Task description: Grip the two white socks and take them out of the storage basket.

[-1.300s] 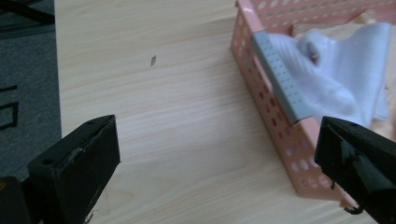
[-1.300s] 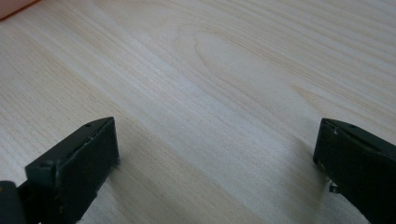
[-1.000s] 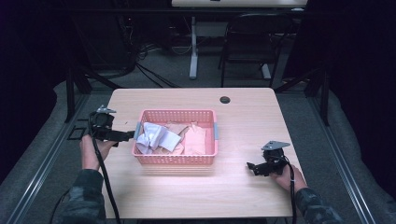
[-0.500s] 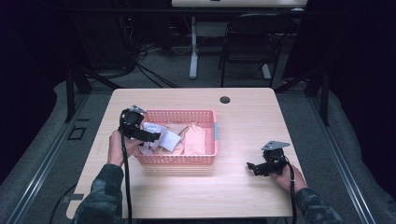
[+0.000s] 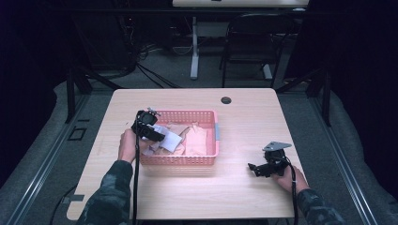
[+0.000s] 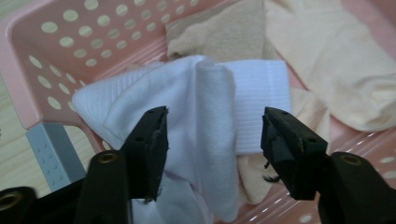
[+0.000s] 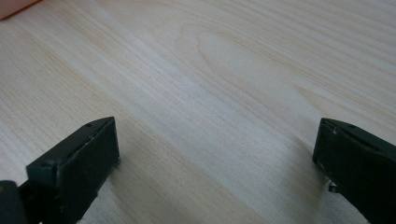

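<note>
A pink perforated basket (image 5: 187, 160) (image 6: 70, 42) stands left of the table's middle and holds white and beige socks. My left gripper (image 5: 159, 136) (image 6: 212, 135) reaches into its left end. Its jaws have just been closing and stand half apart around a folded white sock (image 5: 170, 139) (image 6: 187, 93). The pads do not clearly press on the sock. Beige socks (image 5: 197, 140) (image 6: 327, 70) lie beside and under the white one. My right gripper (image 5: 253, 168) (image 7: 215, 158) rests low over bare wood at the front right, open with nothing between its jaws.
The wooden table (image 5: 234, 197) has a black round grommet (image 5: 226, 100) near its far edge. A grey clip (image 6: 51, 154) sits on the basket's wall. A dark chair (image 5: 248, 51) and cables stand on the floor beyond the table.
My left gripper has moved right from beside the basket into its left end, down over the white sock, and its jaws have narrowed. The right gripper has stayed put.
</note>
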`<act>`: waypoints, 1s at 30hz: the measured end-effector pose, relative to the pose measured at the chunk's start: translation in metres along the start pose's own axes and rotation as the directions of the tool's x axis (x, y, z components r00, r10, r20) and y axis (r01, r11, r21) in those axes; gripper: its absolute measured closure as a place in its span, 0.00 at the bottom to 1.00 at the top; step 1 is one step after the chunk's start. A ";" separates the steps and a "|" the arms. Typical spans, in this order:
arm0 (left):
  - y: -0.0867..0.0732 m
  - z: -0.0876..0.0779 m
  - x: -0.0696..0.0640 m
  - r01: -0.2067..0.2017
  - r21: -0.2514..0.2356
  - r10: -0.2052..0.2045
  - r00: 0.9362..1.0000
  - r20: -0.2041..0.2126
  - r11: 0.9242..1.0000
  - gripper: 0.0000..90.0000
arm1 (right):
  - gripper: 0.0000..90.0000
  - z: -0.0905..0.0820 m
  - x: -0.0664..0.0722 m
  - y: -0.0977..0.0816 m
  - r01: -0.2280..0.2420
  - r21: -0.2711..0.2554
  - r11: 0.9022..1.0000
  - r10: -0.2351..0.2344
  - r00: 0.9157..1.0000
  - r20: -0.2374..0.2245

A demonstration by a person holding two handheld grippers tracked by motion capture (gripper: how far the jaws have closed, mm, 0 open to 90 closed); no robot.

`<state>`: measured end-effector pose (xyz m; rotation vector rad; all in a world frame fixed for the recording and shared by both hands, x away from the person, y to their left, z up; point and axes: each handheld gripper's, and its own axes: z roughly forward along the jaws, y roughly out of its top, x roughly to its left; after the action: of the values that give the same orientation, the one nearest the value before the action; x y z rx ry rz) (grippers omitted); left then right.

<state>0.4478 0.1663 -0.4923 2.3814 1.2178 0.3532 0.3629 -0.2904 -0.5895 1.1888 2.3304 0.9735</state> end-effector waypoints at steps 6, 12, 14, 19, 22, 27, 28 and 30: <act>0.001 0.005 0.003 0.015 0.028 -0.014 1.000 -0.018 0.999 0.81 | 0.00 0.000 0.000 0.000 0.002 0.000 1.000 -0.002 1.000 -0.001; 0.006 -0.005 0.002 0.002 0.007 -0.002 1.000 0.003 1.000 0.91 | 0.00 0.000 0.000 0.000 0.004 -0.004 1.000 -0.004 1.000 -0.001; 0.010 -0.013 0.000 -0.014 -0.005 0.014 1.000 0.000 1.000 0.92 | 0.00 0.000 0.000 0.000 0.005 -0.003 1.000 -0.005 1.000 -0.001; 0.018 -0.029 -0.003 -0.036 -0.021 0.036 0.999 0.000 0.999 0.93 | 0.00 0.000 0.000 0.000 0.006 -0.003 1.000 -0.006 1.000 -0.002; 0.023 -0.039 -0.003 -0.042 -0.030 0.042 0.999 0.004 0.999 0.93 | 0.00 0.000 0.001 0.000 0.006 -0.003 1.000 -0.006 1.000 -0.003; 0.030 -0.056 -0.001 -0.048 -0.045 0.048 0.999 0.011 0.998 0.94 | 0.00 0.000 0.001 0.000 0.006 -0.003 1.000 -0.006 1.000 -0.003; 0.031 -0.058 -0.001 -0.051 -0.046 0.051 0.999 0.010 0.998 0.94 | 0.00 0.000 0.001 0.000 0.006 -0.003 1.000 -0.006 1.000 -0.003; 0.032 -0.060 0.000 -0.052 -0.046 0.053 0.999 0.011 0.998 0.94 | 0.00 0.000 0.001 0.000 0.006 -0.003 1.000 -0.006 1.000 -0.003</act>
<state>0.4448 0.1658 -0.4243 2.3765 1.1312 0.3785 0.3625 -0.2901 -0.5897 1.1798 2.3327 0.9765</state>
